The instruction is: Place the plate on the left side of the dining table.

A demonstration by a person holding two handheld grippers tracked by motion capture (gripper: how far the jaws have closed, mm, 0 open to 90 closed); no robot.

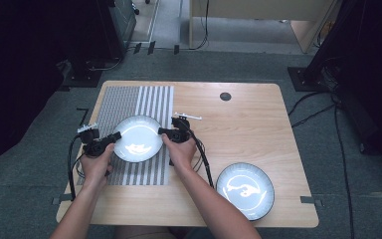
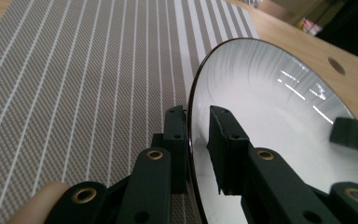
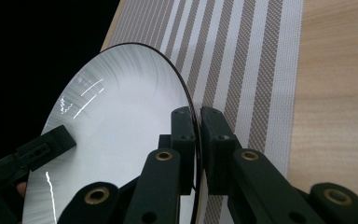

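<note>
Grey striped placemat on the left half of the pale wooden counter. Over it, held up between both hands, a white plate with a dark rim, tilted rather than flat, by the look of both gripper views. At its left edge, left tongs, closed onto the rim; seen up close in the left gripper view, left tongs with one black jaw outside the rim and one inside on the glossy white plate, woven placemat stretching away below. Across the plate in that same view, a dark jaw of the other tongs at the far rim. On to the plate's right edge: right tongs, likewise clamped on the rim, hand wrapped behind, cable trailing back toward the forearm. From the right gripper view, right tongs pinching the thin dark rim tight between both jaws, plate rising to the left, broad stripes of the placemat to the right, bare wood beyond. Further right on the counter, near the front edge, a second white plate lying flat, well apart from the first. Up top, a small dark round hole in the wood.
</note>
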